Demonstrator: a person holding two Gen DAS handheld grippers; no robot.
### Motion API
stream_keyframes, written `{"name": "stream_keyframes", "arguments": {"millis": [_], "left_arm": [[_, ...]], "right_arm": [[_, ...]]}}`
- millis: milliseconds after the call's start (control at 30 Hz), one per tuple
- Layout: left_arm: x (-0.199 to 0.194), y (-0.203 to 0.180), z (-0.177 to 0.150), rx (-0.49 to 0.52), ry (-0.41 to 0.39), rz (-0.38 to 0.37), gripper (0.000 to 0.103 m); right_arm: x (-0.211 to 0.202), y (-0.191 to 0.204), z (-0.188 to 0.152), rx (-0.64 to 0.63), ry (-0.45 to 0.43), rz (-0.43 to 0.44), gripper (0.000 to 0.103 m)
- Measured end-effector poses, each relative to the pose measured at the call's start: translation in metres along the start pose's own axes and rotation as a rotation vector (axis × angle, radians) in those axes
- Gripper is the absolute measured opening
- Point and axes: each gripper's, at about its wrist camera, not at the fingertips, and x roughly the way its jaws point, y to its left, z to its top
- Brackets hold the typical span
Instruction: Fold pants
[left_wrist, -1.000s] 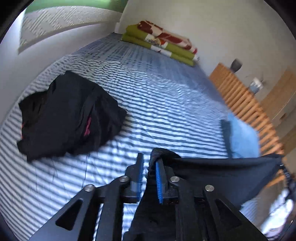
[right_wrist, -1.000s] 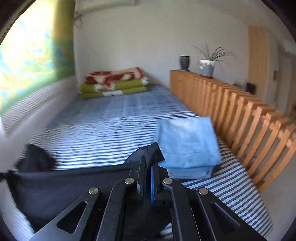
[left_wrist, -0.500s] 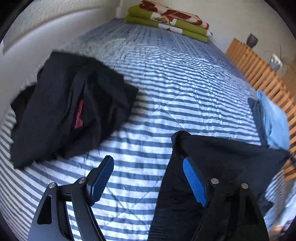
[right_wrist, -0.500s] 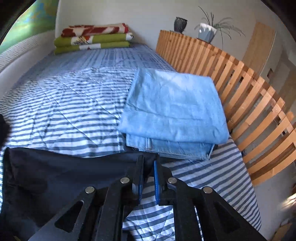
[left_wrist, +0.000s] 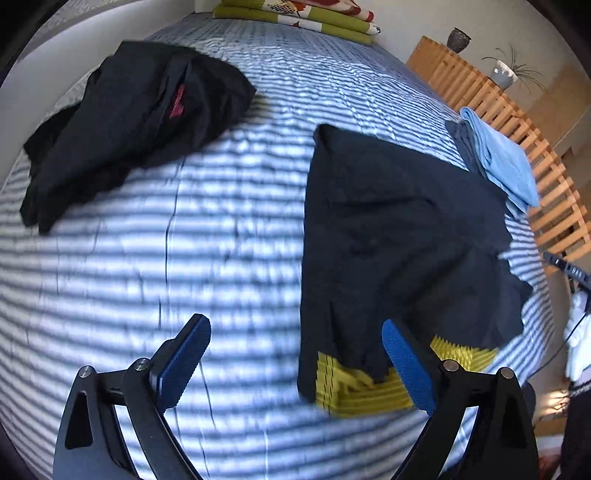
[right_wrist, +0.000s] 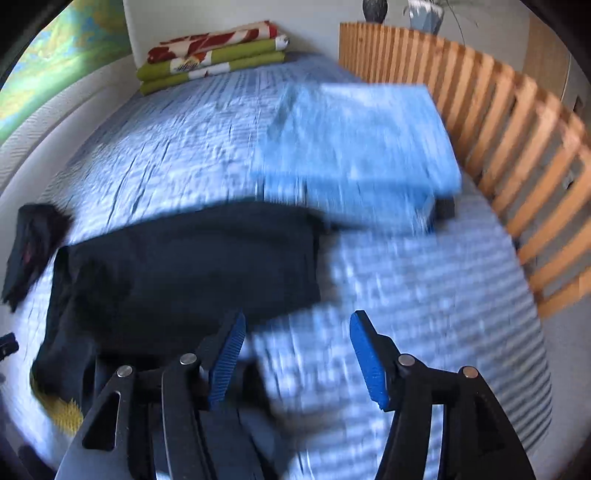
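Both grippers have let go of the dark pants (left_wrist: 399, 229) since a moment ago, and the pants now lie flat on the striped bed cover (left_wrist: 221, 229).

Start at the left of the pants. A crumpled black garment (left_wrist: 129, 118) with a small red mark sits on the bed cover, well apart from the pants. Nearer the camera, the left gripper (left_wrist: 295, 363) hangs above the cover with its blue fingers spread wide and nothing between them. One blue pad (left_wrist: 404, 365) is over the near edge of the pants. Something yellow (left_wrist: 354, 387) peeks out from under that near edge.

Just to the right of the pants lies a stack of folded light blue clothes (right_wrist: 354, 147), touching the far right corner of the pants. The right gripper (right_wrist: 295, 358) floats above the striped cover just right of the pants, its blue fingers wide apart and empty. This view is blurry.

Right of the blue stack stands a wooden slat rail (right_wrist: 517, 147). Far behind the pants, folded green and red blankets (right_wrist: 210, 55) rest by the wall.
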Motion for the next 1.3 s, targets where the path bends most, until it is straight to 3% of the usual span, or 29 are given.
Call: {"name": "stream_keyframes", "arguments": {"millis": [133, 233, 400, 467, 600, 667, 733, 767, 833, 900, 1067, 1300], "left_arm": [[-0.004, -0.004, -0.037, -0.002, 0.021, -0.039, 0.096], [-0.004, -0.011, -0.050, 0.023, 0.015, -0.035, 0.096], [0.008, -0.013, -0.053, 0.011, 0.007, -0.059, 0.096], [0.015, -0.013, -0.054, -0.007, 0.022, -0.100, 0.096], [0.027, -0.018, -0.053, 0.008, 0.022, -0.093, 0.095], [0.029, -0.022, -0.050, 0.015, 0.010, -0.110, 0.095], [0.029, -0.025, -0.047, 0.008, -0.004, -0.125, 0.087], [0.029, -0.027, -0.045, 0.010, -0.005, -0.134, 0.076], [0.027, -0.032, -0.042, 0.027, -0.015, -0.119, 0.058], [0.021, -0.035, -0.041, 0.042, -0.026, -0.112, 0.028], [-0.007, -0.032, -0.040, 0.042, -0.075, -0.144, 0.026], [-0.064, -0.035, -0.027, 0.052, -0.147, -0.155, 0.026]], "right_arm": [[-0.008, -0.006, -0.064, 0.005, 0.044, 0.064, 0.055], [-0.008, 0.001, -0.090, -0.028, 0.038, 0.067, 0.055], [0.011, 0.026, -0.106, -0.133, 0.076, 0.067, 0.055], [0.021, 0.033, -0.108, -0.156, 0.102, 0.063, 0.055], [0.035, 0.052, -0.114, -0.228, 0.124, 0.035, 0.055], [0.036, 0.063, -0.118, -0.261, 0.121, 0.018, 0.045], [0.033, 0.074, -0.121, -0.292, 0.123, 0.017, 0.009], [0.030, 0.078, -0.121, -0.300, 0.123, 0.010, 0.003], [0.021, 0.085, -0.122, -0.303, 0.105, 0.016, 0.003], [0.006, 0.086, -0.121, -0.286, 0.076, 0.030, 0.002], [-0.052, 0.091, -0.109, -0.209, -0.019, 0.136, 0.002], [-0.135, 0.084, -0.085, -0.125, -0.202, 0.201, 0.002]]}}
